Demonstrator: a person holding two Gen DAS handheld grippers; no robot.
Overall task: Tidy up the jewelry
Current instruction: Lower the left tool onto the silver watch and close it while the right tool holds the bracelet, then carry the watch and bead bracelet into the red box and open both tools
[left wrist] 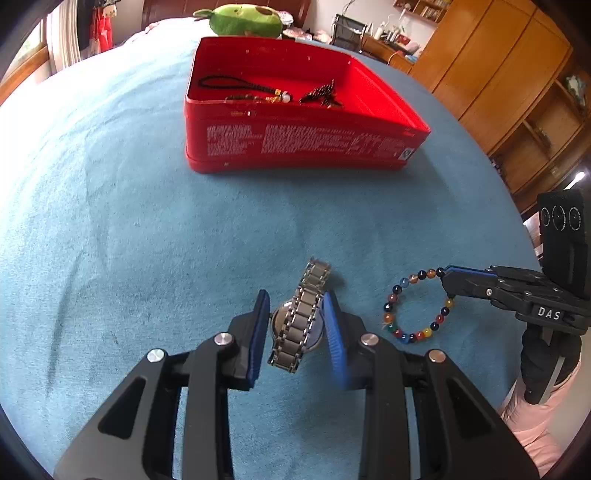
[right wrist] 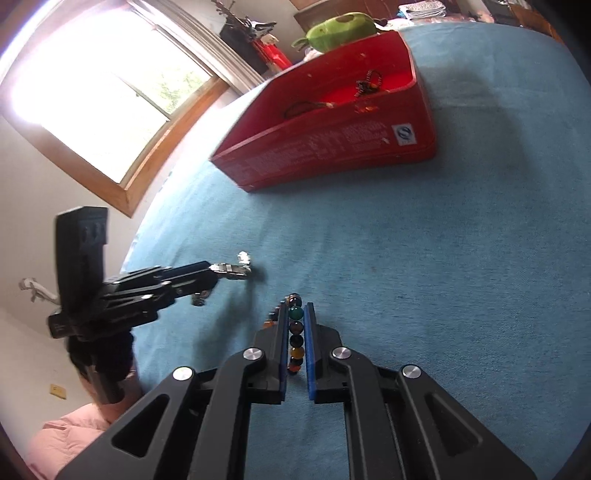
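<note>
My left gripper (left wrist: 295, 299) is shut on a silver metal-link watch (left wrist: 299, 317), pads pressed on both sides of its case, just above the blue bedspread. The watch strap (right wrist: 231, 271) sticks out past the left fingers in the right wrist view. My right gripper (right wrist: 297, 308) is shut on a bracelet of coloured beads (right wrist: 296, 336); in the left wrist view the bead bracelet (left wrist: 417, 306) hangs as a ring from the right gripper (left wrist: 445, 280) at the right. An open red tin box (left wrist: 295, 144) stands beyond, holding a dark cord necklace (left wrist: 225, 83) and other dark pieces (left wrist: 321, 94).
A blue bedspread (left wrist: 110, 221) covers the bed. A green plush toy (left wrist: 243, 18) lies behind the box. Wooden cabinets (left wrist: 517, 92) stand at the right, a window (right wrist: 92, 96) at the left. A pink sleeve (right wrist: 70, 435) shows at the near edge.
</note>
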